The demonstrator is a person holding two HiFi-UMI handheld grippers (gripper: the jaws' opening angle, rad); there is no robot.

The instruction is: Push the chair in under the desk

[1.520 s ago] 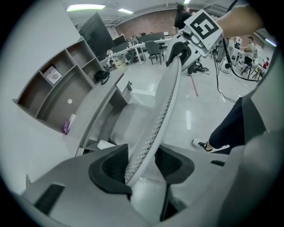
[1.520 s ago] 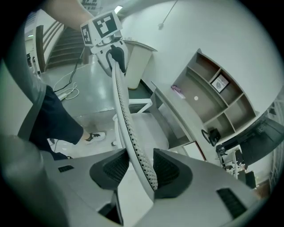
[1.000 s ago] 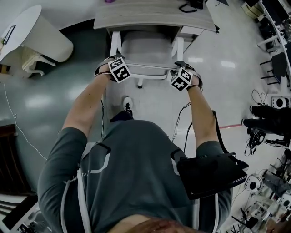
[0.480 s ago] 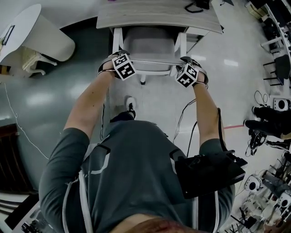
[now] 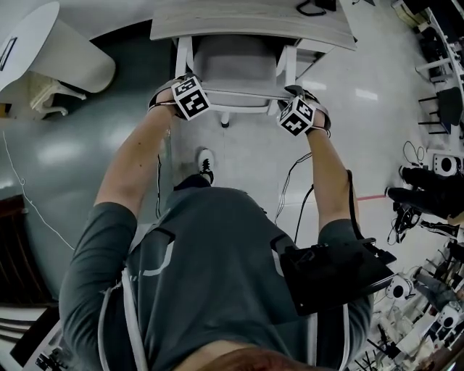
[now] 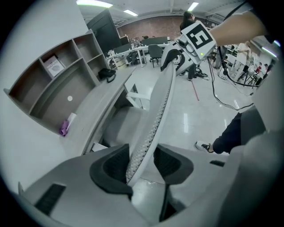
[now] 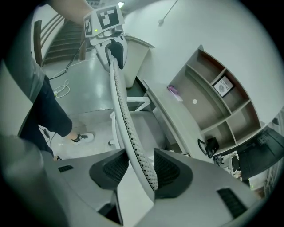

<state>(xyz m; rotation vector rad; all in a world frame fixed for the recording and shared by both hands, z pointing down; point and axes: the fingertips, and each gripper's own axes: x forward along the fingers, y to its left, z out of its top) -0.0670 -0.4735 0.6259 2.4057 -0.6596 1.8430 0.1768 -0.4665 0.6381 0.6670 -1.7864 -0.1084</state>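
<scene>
Left tool (image 6: 142,162) and right tool (image 7: 135,168), jaws apart, straddle the top rim of the white perforated plastic chair (image 5: 235,72). It is probably stiff and light, best pushed at both corners.

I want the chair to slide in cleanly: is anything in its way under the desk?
Nothing visible blocks it. The chair already sits partly under the desk; the space deeper underneath is hidden by the desk's top.

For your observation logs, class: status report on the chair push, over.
Both open: left gripper and right gripper astride chair backrest. Most of seat outside desk. No obstacle seen.
</scene>
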